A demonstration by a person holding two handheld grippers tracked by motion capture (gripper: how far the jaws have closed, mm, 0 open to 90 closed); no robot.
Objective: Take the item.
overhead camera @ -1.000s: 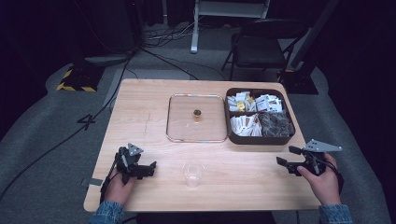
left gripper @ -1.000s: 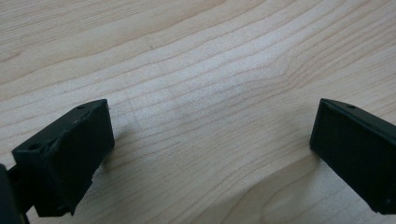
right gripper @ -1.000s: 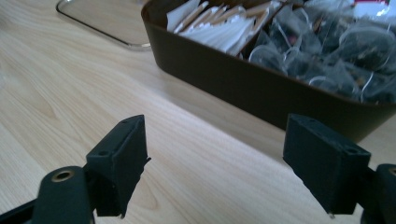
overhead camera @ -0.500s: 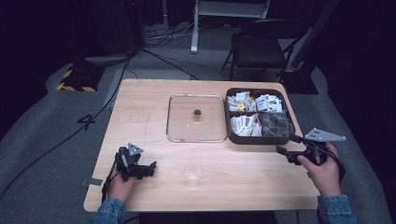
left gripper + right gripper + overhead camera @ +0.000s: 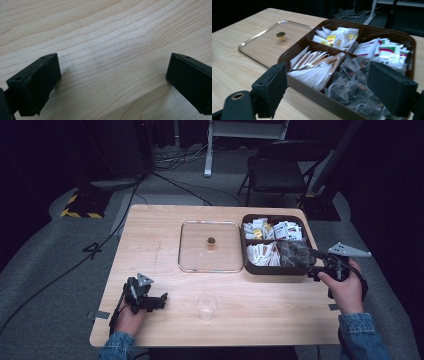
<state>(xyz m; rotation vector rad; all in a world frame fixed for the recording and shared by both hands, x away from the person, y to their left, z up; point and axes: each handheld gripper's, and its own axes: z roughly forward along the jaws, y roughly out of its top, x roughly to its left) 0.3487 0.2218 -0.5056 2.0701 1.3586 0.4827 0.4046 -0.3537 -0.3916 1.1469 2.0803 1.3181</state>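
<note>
Right gripper [image 5: 314, 263] is hovering at the near right edge of the brown tea box [image 5: 300, 271], jaws spread wide, nothing held, aiming at the near compartment of dark clear-wrapped bags [image 5: 352, 87] (white sachets [image 5: 317, 68] just beside). Left gripper [image 5: 156, 301] is sitting low over bare table [image 5: 105, 40] at near left, jaws wide, empty. Glass lid [image 5: 210, 246] is lying off beside the box; clear cup [image 5: 206, 306] is standing near the front edge. Likely step: reaching for a bag. Next probably needs dipping in and pinching just one.

one box [image 5: 300, 270], one lid [image 5: 210, 266], one cup [image 5: 206, 306]
</note>
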